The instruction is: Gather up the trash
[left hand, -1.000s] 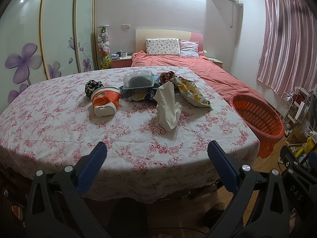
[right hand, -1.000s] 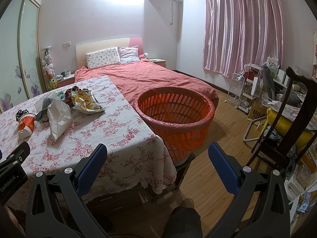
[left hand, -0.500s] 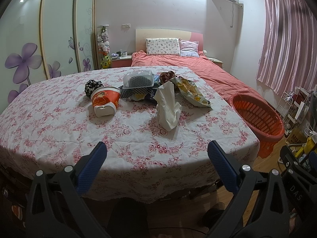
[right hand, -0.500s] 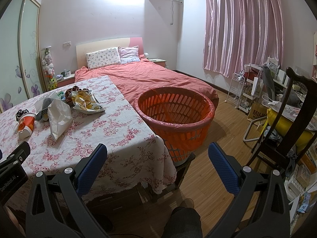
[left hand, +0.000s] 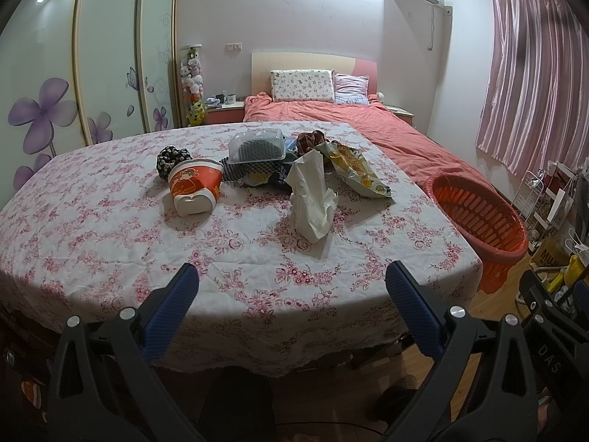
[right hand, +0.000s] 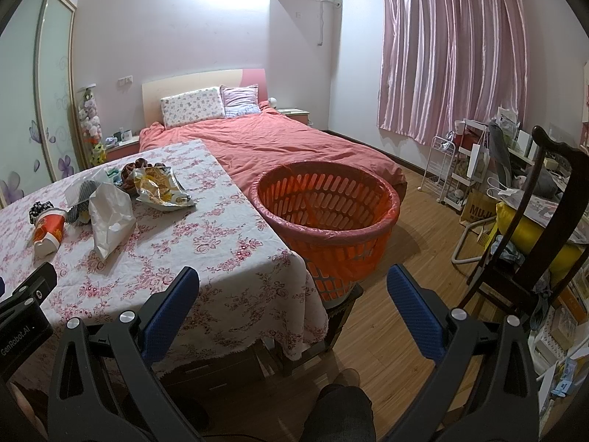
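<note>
Both the left gripper (left hand: pixel 289 281) and right gripper (right hand: pixel 292 285) hang off the table's (left hand: pixel 92 243) near edge, jaws spread and empty. The white paper bag (left hand: pixel 311 199) slumps mid-table, nearest that edge, with the orange basket (right hand: pixel 324 217) off the right edge. It looks light, soft and crushable; pinching its crumpled upper fold should hold.

Tipped red cup (left hand: pixel 194 188), white bag (left hand: pixel 312 199) (crumpled), wrapper (left hand: pixel 355 170) on table

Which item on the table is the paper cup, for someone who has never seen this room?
Start at the table with the pink floral cloth in front of the bed. Within the cluster of trash, take the piece farthest from the orange basket. The paper cup lies tipped on its side, the only red-orange item, with a white base.
</note>
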The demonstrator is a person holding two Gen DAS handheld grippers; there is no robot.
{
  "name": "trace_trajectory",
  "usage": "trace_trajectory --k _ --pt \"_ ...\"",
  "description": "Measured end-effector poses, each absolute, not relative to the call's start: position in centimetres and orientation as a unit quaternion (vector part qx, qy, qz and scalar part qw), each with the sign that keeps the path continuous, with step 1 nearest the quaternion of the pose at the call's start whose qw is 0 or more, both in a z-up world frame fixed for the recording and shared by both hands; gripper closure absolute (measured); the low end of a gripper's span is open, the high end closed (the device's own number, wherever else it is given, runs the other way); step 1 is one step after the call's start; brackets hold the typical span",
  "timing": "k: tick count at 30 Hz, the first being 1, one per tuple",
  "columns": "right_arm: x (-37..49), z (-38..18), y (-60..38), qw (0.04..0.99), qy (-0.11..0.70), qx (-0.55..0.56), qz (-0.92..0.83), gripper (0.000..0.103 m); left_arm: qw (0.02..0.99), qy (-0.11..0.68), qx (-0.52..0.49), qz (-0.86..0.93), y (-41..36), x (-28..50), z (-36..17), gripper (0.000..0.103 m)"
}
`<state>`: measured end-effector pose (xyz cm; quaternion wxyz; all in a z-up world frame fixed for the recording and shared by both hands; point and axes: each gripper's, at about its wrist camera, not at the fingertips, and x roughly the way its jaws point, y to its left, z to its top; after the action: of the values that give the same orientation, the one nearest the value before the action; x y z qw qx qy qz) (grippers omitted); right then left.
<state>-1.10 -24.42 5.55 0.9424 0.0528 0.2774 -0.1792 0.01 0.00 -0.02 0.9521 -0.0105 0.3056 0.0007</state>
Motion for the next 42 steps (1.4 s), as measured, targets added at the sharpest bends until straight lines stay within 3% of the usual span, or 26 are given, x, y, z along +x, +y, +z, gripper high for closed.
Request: trace_trajectory --k 10,30,42 --pt "-0.3 5.3 -24.7 0.944 0.278 0.055 -0.169 0.002 0.951 0.308 -0.016 0.016 0.5 0.1 -0.5 0.004" --pt "8.3 5.2 -14.8 0.954 0.297 0.028 -0.025 0.002 0.937 0.326 -0.090 0.085 13.1 5.8 -1.7 0.004" --pt "15.0 2.7 -10.6 0.942 0.336 0.017 0.018 0.002 0.932 0.329 -0.094 0.115 16.9 8.8 -2.2 0.004"
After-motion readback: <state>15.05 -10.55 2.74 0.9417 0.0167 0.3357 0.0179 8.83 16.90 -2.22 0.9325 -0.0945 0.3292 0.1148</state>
